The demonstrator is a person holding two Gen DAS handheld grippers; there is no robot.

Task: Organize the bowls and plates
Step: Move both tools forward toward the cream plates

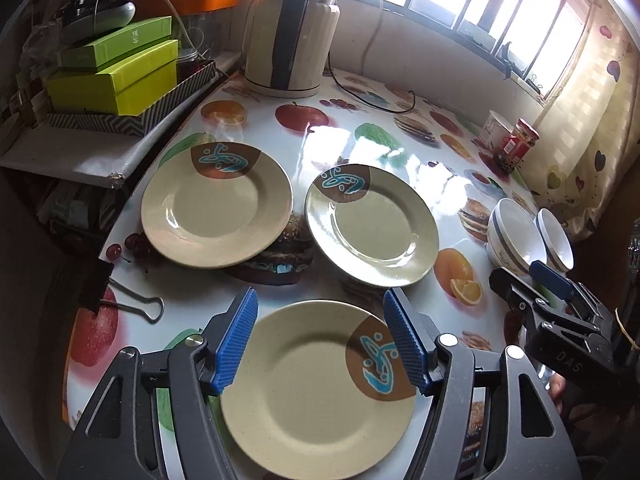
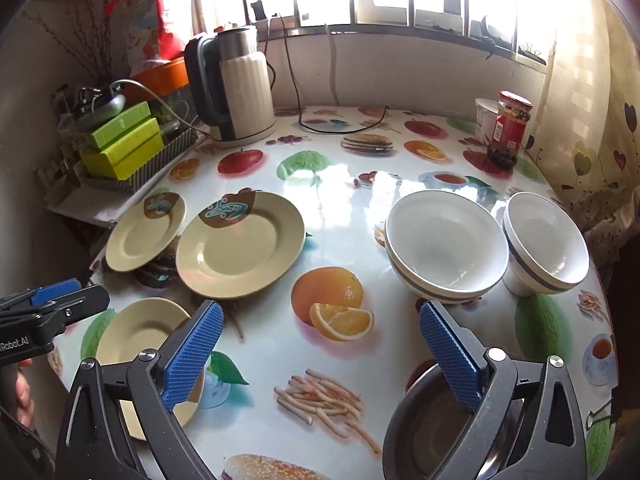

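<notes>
Three beige plates with a brown-and-blue mark lie on the fruit-print table (image 1: 312, 148): one far left (image 1: 216, 204), one to its right (image 1: 372, 224), one nearest (image 1: 316, 392). My left gripper (image 1: 320, 300) hangs open over the nearest plate, a blue pad on each side of it, not touching. Two white bowls with a grey band (image 2: 444, 240) (image 2: 548, 240) stand side by side on the right. A steel bowl (image 2: 424, 424) sits partly under one finger of my right gripper (image 2: 320, 312), which is open and holds nothing.
A cream electric kettle (image 2: 240, 92) with its black cable (image 2: 320, 128) stands at the back. Green boxes (image 1: 120, 76) are stacked on a side shelf at left. A red-lidded jar (image 2: 510, 128) and a tub stand far right. A binder clip (image 1: 120, 300) grips the table's left edge.
</notes>
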